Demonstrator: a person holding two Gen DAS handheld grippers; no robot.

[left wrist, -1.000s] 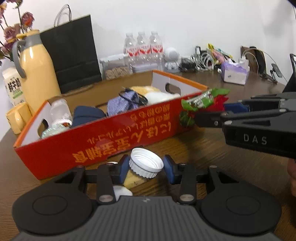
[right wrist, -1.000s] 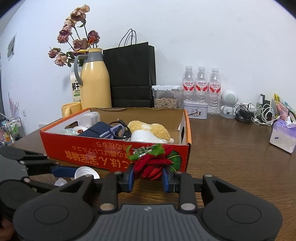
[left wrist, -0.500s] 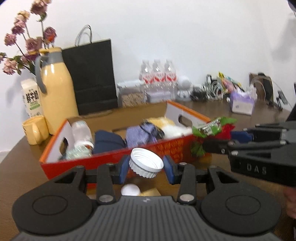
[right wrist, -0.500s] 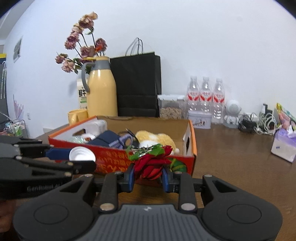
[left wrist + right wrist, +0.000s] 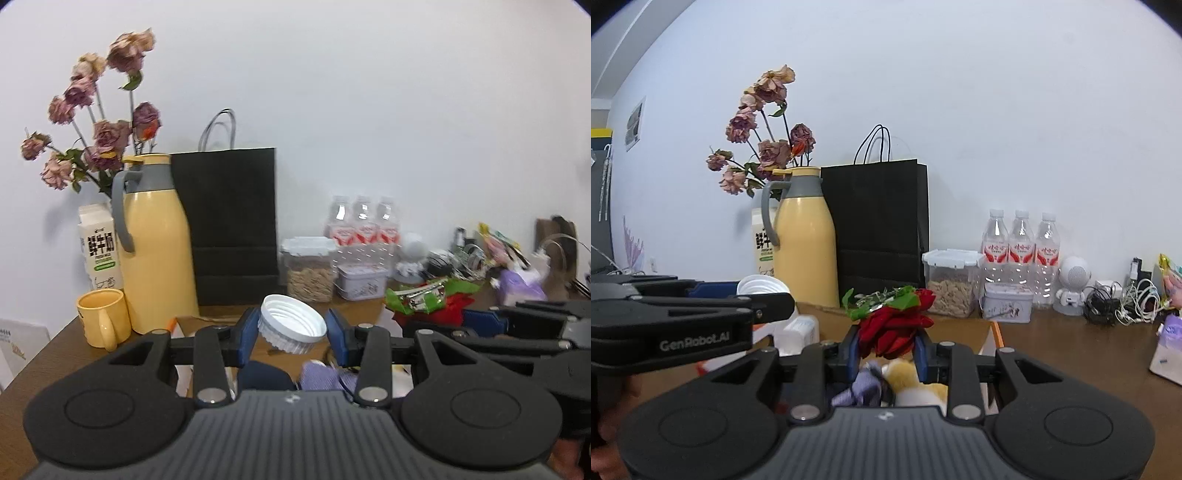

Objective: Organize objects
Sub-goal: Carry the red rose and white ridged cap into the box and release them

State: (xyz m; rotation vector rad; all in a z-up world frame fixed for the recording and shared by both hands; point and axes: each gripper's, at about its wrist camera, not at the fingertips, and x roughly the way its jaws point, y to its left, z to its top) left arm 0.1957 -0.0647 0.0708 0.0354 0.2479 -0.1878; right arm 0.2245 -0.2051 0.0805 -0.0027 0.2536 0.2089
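Where the box [image 5: 991, 328] ends, a jar [image 5: 951, 282] stands.

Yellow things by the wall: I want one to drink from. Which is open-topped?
The small yellow mug; the tall yellow jug beside it wears a grey lid.

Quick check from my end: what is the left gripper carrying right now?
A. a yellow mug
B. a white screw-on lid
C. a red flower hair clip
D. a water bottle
B. In the left wrist view the left gripper is shut on the white threaded lid, pinched between its blue fingers; the red flower hair clip sits in the right gripper.
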